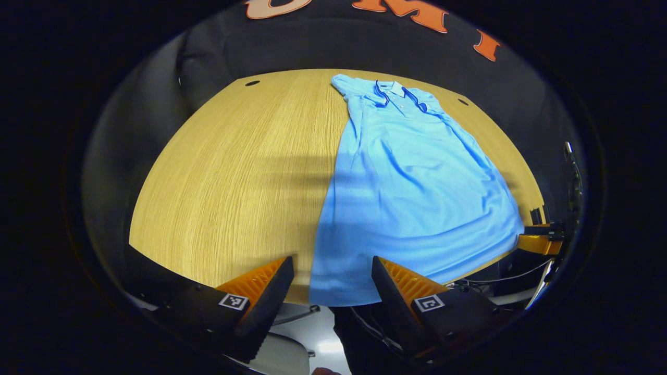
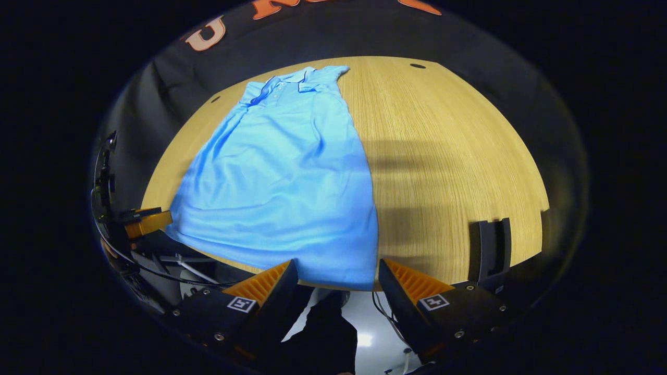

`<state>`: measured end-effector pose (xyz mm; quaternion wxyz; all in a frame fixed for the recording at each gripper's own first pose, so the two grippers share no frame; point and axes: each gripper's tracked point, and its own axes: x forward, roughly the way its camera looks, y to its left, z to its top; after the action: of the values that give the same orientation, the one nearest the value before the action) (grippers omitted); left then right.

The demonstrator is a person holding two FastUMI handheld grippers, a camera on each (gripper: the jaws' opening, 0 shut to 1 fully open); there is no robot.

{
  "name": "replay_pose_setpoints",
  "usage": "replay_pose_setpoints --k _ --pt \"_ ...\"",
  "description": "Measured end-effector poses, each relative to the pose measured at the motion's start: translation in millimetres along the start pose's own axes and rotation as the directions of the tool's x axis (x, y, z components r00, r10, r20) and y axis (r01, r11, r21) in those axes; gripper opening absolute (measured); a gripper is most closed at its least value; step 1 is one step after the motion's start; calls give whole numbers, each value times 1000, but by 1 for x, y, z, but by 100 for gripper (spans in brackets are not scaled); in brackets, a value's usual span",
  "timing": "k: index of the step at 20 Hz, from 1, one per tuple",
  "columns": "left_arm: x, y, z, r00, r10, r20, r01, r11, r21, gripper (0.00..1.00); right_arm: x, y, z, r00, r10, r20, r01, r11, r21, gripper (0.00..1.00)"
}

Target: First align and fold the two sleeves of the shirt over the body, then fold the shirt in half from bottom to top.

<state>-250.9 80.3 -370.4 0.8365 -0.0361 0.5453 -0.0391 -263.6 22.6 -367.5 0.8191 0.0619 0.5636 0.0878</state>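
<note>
One pale wooden table [image 1: 234,172] with straight, fine grain carries everything, and black cloth hangs behind its far edge as the booth's wall. Two small dark round holes sit near the table's far corners, one [image 1: 252,83] at the left in the left gripper view. At the near edge a light floor shows below the tabletop.

In the left gripper view, the left gripper [image 1: 332,281] hangs at the table's near edge with its jaws spread wide and nothing between them. Just past it lies the sky-blue short-sleeved polo shirt [image 1: 411,187], spread flat on the table's right half, buttons up. Its long axis runs from the near edge to the far one: the hem lies along the near edge, slightly overhanging it, and the dark-trimmed collar [image 1: 398,94] points toward the far wall. The sleeves look tucked in against the body, though I cannot tell how neatly.

In the right gripper view the shirt [image 2: 281,177] covers the table's left half, and the right gripper [image 2: 338,278] hovers at the hem's right corner, jaws wide apart, empty. A small black stand [image 2: 489,250] rises at the table's near right edge.
</note>
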Motion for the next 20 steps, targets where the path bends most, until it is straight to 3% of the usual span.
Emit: replay_pose_setpoints --k 5,7,11,12,13,14,15,18,20 --pt "1 -4 -16 999 24 30 -25 999 21 100 4 -6 1 996 -80 38 82 995 -63 95" --pt "0 -3 -17 998 26 51 -26 1000 5 100 6 -5 3 993 -107 59 112 989 -101 89" --pt "4 -6 -14 998 44 49 -42 999 -31 97 9 7 5 992 -102 70 108 989 -98 61" --pt "8 -10 -11 997 45 55 -43 998 -47 90 11 9 6 993 -96 75 103 990 -97 46" --pt "7 -17 -9 998 34 57 -31 998 -59 63 11 12 9 993 -83 84 90 992 -89 36" --pt "8 -22 -8 998 27 52 -23 997 -68 39 13 14 9 994 -70 89 76 995 -69 17" --pt "8 -24 -9 999 30 44 -28 998 -62 14 13 15 10 994 -53 90 57 997 -42 8" --pt "6 -29 1 998 34 58 -30 998 -62 5 12 22 10 997 18 76 -22 998 65 4" --pt "2 -30 14 996 37 84 -31 997 -68 4 6 20 14 996 36 77 -41 997 63 4"
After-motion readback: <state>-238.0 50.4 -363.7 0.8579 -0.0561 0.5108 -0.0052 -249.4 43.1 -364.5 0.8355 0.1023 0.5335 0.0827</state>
